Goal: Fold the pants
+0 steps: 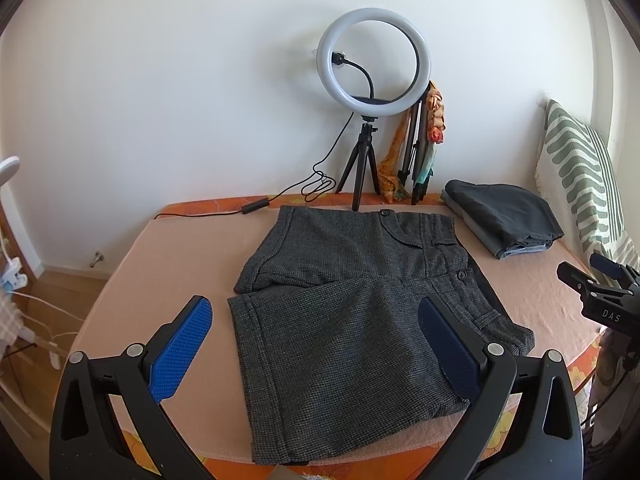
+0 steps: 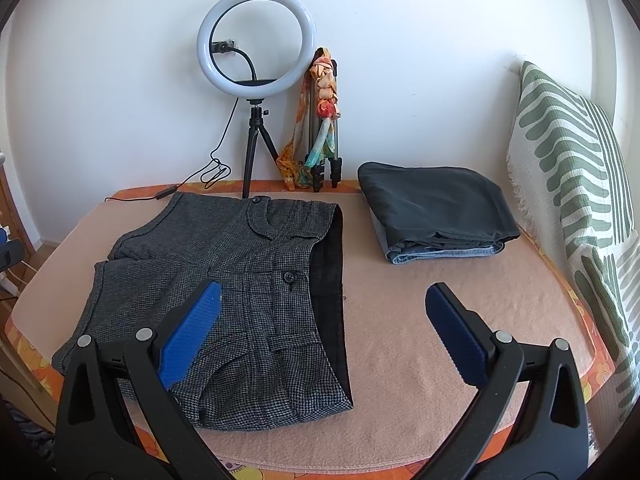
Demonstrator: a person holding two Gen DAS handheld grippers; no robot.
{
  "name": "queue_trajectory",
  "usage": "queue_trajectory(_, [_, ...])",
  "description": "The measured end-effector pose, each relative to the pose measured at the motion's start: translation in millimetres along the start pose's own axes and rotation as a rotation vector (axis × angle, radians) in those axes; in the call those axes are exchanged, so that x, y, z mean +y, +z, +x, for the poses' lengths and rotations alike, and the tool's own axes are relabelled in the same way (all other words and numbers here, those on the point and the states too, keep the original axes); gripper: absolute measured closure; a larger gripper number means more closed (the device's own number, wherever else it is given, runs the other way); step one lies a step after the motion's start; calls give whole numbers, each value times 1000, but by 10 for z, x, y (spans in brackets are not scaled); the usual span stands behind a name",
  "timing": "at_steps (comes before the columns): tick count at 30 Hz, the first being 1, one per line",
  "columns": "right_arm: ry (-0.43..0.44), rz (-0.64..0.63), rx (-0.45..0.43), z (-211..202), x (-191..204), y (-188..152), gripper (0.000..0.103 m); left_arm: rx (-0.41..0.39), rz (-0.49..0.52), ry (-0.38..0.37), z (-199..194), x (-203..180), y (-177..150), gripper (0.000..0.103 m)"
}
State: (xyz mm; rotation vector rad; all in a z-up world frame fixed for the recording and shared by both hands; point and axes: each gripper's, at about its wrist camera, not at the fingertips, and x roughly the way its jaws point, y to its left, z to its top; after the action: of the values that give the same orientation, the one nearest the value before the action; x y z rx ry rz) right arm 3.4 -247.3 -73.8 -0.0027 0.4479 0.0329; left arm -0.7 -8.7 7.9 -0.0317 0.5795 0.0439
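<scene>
Grey houndstooth wool shorts [image 1: 360, 312] lie spread flat, unfolded, in front of the white ring light on its black tripod [image 1: 372, 64].
No fold shows yet; the whole task remains. Left gripper [image 1: 316, 344] and right gripper [image 2: 324, 336] hover with jaws wide apart, holding nothing.

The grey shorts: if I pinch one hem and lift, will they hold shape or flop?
The grey shorts will probably flop: they lie limp, legs already creased. The thick weave suggests some weight, so expect sag. The textured cloth likely won't slip.
</scene>
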Motion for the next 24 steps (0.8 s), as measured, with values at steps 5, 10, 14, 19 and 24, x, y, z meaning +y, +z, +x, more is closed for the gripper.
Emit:
queue_trajectory(5, [2,0,1,1,4,5,0,-2,-1,1,-2,-10,-5,1])
queue_trajectory(10, [5,0,3,9,8,5,0,-2,0,1,-2,-5,-8,1])
queue_trajectory(14, [8,-2,3,3,10,-2,0,-3,0,0,-5,-3,-9,1])
queue_trajectory(19, [10,-1,4,3,6,-5,0,-4,-2,0,-8,-2,-16,1])
queue_trajectory(24, [11,-1,5,2,9,-3,0,-5,-1,1,-8,2,-11,1])
